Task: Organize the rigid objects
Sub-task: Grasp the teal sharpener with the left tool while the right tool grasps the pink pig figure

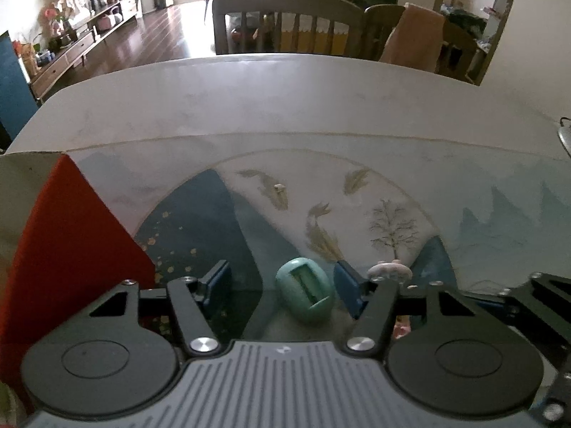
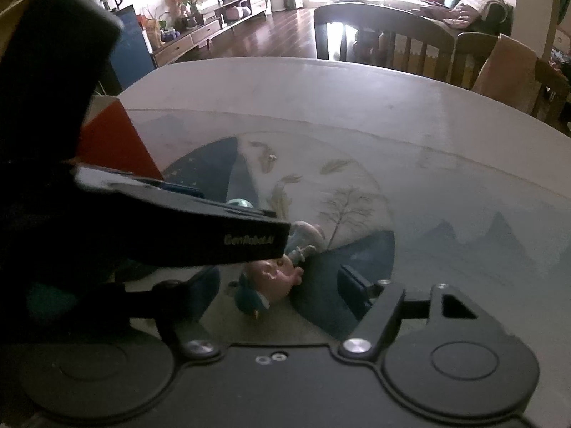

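A pale green egg-shaped object point(image 1: 305, 292) with a slot in its top lies on the printed mat. It sits between the blue pads point(image 1: 216, 281) of my left gripper point(image 1: 282, 273), which is open; the left pad stands clear of it, the right pad is close beside it. A small pink figure point(image 1: 389, 271) lies just right of that gripper. In the right wrist view the pink figure point(image 2: 282, 271) and a teal bird figure point(image 2: 249, 301) lie between the fingers of my right gripper point(image 2: 278, 285), open and untouched by either pad. The left gripper's black body point(image 2: 178, 221) hides most of the green egg point(image 2: 239, 203).
A red box point(image 1: 71, 235) stands on the mat at the left, close to the left gripper. The white table point(image 1: 285, 107) stretches bare beyond the mat point(image 1: 499, 221). Wooden chairs point(image 1: 285, 21) stand at its far edge. The right gripper's frame point(image 1: 542, 292) crowds in from the right.
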The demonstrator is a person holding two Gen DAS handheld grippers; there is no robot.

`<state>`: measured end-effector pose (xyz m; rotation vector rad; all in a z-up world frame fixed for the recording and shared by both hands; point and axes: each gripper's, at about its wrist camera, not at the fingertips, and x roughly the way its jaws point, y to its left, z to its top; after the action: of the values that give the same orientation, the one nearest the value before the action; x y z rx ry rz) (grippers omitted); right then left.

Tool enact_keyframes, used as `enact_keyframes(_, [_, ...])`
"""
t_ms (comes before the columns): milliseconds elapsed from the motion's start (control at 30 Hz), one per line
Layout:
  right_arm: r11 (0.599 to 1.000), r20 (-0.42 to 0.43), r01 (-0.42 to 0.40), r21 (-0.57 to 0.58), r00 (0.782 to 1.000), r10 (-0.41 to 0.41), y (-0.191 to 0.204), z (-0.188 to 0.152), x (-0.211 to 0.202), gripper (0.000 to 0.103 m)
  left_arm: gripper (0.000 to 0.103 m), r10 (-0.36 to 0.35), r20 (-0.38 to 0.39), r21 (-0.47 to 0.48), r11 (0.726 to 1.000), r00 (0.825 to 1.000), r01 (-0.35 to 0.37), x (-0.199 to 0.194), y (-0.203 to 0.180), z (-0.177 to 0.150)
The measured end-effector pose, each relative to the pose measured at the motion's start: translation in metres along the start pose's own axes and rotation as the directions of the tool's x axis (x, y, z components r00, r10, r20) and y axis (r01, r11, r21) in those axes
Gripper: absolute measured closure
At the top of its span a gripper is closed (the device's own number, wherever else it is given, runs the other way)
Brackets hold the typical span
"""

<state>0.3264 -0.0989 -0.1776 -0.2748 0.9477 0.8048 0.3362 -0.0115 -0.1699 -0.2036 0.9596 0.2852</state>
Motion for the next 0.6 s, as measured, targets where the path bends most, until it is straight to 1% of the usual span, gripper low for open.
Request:
enact_keyframes(67, [1.0,-0.001,0.007,-0.004,1.0,-0.007,0.001,0.001,0.004,0.04,0.044,-0.007,0.005,0.002,1.0,1.0,0.007,-0.002,-0.001,-0.001])
enact_keyframes(133, [1.0,-0.002,0.023,-0.005,1.0,-0.023,0.0,0.001,0.007,0.046,0.053,-0.019,0.009,-0.005,1.0,1.0,0.019,-0.003,-0.001,-0.002])
enact_keyframes(167, [1.0,0.003,0.019,0.002,1.0,-0.019,-0.001,0.001,0.008,0.046,0.056,-0.027,0.012,-0.007,1.0,1.0,0.027,-0.004,-0.001,-0.003])
enact_keyframes(200, [1.0,0.004,0.014,0.007,1.0,-0.014,-0.002,0.001,0.009,0.047,0.06,-0.031,0.014,-0.006,0.999,0.999,0.032,-0.004,-0.002,-0.004])
enact_keyframes(233, [1.0,0.008,0.008,0.01,1.0,-0.008,-0.003,0.001,0.009,0.05,0.063,-0.032,0.016,-0.003,0.999,0.999,0.032,-0.005,-0.003,-0.004])
enact_keyframes(267, [1.0,0.011,0.001,0.011,1.0,-0.002,-0.003,0.0,0.009,0.056,0.065,-0.032,0.017,-0.001,0.999,0.999,0.032,-0.005,-0.004,-0.005])
enact_keyframes(333, [1.0,0.014,-0.007,0.012,1.0,0.007,-0.004,0.0,0.008,0.062,0.07,-0.043,0.016,-0.006,0.999,0.999,0.043,-0.006,-0.003,-0.006])
enact_keyframes(367, [1.0,0.015,-0.014,0.011,1.0,0.014,-0.004,-0.001,0.007,0.066,0.07,-0.049,0.015,-0.011,0.999,0.999,0.049,-0.006,-0.002,-0.006])
enact_keyframes(500, [1.0,0.018,-0.01,0.016,1.0,0.01,-0.005,-0.003,0.004,0.066,0.07,-0.063,0.011,-0.014,0.998,0.998,0.064,-0.005,0.0,-0.006])
enact_keyframes(600, [1.0,0.025,-0.006,0.031,1.0,0.005,-0.008,-0.005,-0.001,0.066,0.07,-0.062,0.005,-0.019,0.998,0.998,0.062,-0.006,0.001,-0.007])
